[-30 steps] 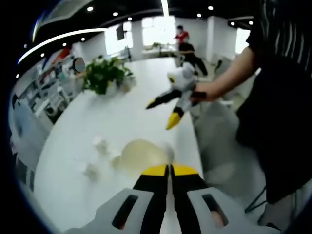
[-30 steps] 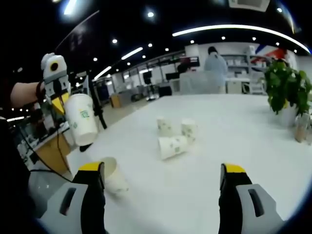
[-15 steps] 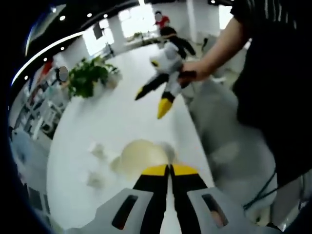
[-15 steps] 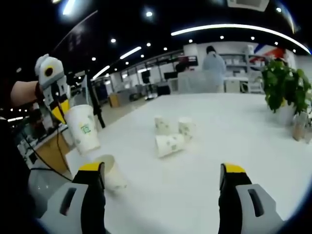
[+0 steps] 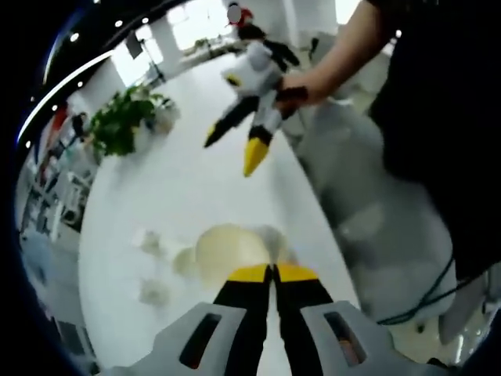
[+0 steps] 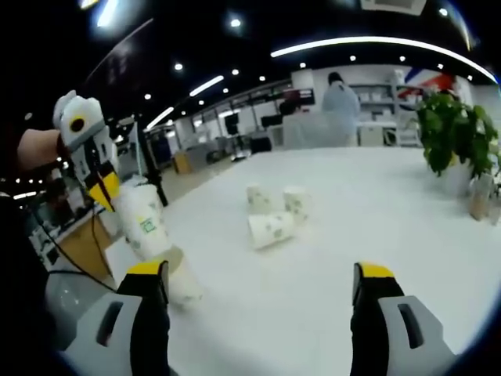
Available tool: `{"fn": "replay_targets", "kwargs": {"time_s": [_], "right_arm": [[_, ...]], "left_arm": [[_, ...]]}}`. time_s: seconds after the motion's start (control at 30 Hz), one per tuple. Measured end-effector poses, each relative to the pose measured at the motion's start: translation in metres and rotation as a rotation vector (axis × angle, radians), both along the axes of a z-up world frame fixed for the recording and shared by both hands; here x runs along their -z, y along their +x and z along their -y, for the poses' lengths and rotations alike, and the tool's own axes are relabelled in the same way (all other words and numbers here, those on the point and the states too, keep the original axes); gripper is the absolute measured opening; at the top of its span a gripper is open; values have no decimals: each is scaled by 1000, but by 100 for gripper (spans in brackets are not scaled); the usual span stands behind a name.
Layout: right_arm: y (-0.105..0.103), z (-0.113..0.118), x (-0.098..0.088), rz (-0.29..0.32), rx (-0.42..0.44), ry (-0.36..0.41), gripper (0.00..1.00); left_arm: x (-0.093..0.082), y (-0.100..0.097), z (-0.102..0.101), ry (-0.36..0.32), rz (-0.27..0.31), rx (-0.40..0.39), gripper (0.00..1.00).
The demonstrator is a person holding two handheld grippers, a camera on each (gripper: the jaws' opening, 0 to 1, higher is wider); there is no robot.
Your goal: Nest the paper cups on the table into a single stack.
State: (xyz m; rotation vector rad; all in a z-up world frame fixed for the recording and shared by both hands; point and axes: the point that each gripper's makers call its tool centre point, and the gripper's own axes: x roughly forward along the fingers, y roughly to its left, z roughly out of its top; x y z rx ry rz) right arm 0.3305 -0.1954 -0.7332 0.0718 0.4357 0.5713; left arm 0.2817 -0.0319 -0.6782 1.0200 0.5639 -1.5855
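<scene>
- Presently, the left gripper [image 6: 102,196] was seen in the right gripper view with its fingers closed on the rim of a held cup [image 6: 146,225], which hung tilted, base downward.
- That cup's base sat at the mouth of a second cup [image 6: 182,283] lying on its side near the counter [image 6: 329,235] edge; whether it had entered the mouth could not be told.
- Viewed from the left gripper's own camera, its fingers [image 5: 250,278] met with no gap, and the pale cup interior [image 5: 228,249] showed just beyond them.
- The right gripper [image 6: 266,286] held nothing; its fingers stood wide apart over bare counter.
- The same gripper [image 5: 241,149] showed in the left gripper view, gripped by a hand [image 5: 301,82].
- Three further cups remained mid-counter: two upright [image 6: 257,197] [image 6: 295,202], just beside each other, and one on its side [image 6: 271,230] in front of them, close or touching.
- A potted plant [image 6: 454,145] stood at the far right of the counter.
</scene>
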Motion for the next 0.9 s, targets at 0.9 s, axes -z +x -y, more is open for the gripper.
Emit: {"fn": "replay_targets", "kwargs": {"time_s": [0.9], "right_arm": [[-2, 5, 6, -19, 22, 26, 96]], "left_arm": [[44, -6, 11, 169, 96, 183, 1]]}}
